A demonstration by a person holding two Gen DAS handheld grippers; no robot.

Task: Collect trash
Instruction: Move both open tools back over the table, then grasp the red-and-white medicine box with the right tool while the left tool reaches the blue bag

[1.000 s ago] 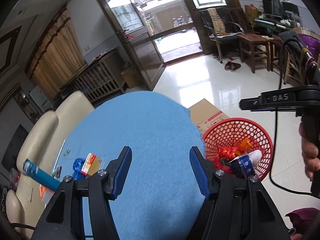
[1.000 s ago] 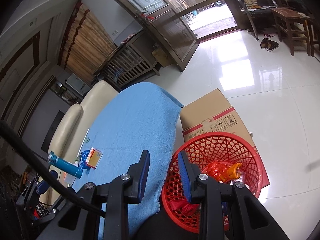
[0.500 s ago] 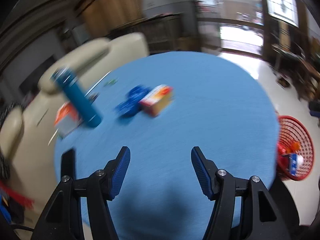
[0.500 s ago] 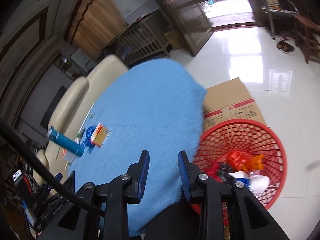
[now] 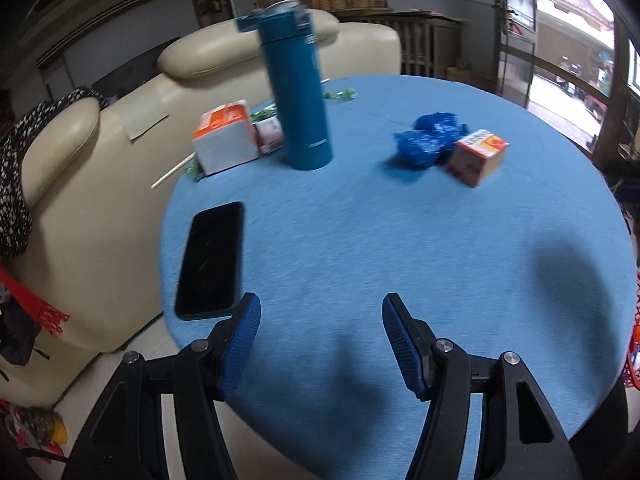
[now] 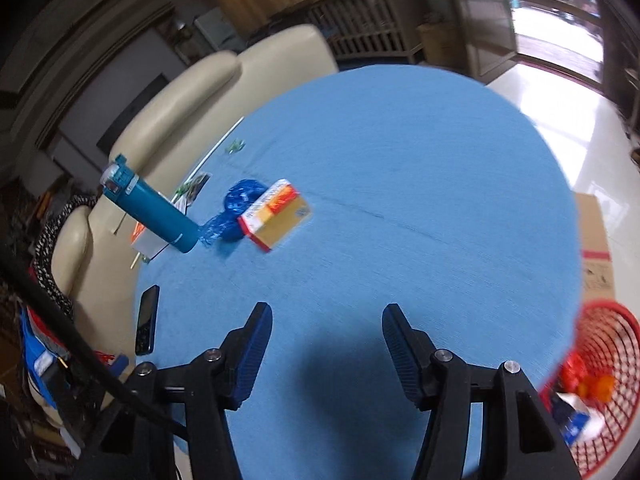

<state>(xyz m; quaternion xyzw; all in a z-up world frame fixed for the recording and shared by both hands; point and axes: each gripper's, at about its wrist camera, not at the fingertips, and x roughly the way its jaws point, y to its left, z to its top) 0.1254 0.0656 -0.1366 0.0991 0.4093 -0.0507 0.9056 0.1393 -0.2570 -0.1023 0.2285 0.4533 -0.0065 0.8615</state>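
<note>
On the round blue table (image 5: 400, 248) (image 6: 400, 184) lie a small orange and white box (image 5: 477, 156) (image 6: 276, 216) and crumpled blue plastic (image 5: 430, 138) (image 6: 240, 200) beside it, both at the far side. My left gripper (image 5: 320, 340) is open over the near part of the table with nothing between its fingers. My right gripper (image 6: 327, 346) is empty too, its jaws opening above bare cloth. The red mesh basket (image 6: 600, 384), with trash in it, stands on the floor at the right.
A tall teal flask (image 5: 298, 92) (image 6: 152, 212) stands far left, an orange and white carton (image 5: 224, 136) behind it. A black phone (image 5: 212, 258) (image 6: 146, 324) lies at the table's left edge. A cream sofa (image 5: 80, 184) is beyond, a cardboard box (image 6: 596, 248) by the basket.
Both grippers swung left from the basket toward the table; the box, blue plastic and flask now lie ahead. The right jaws have spread from nearly shut to wide apart.
</note>
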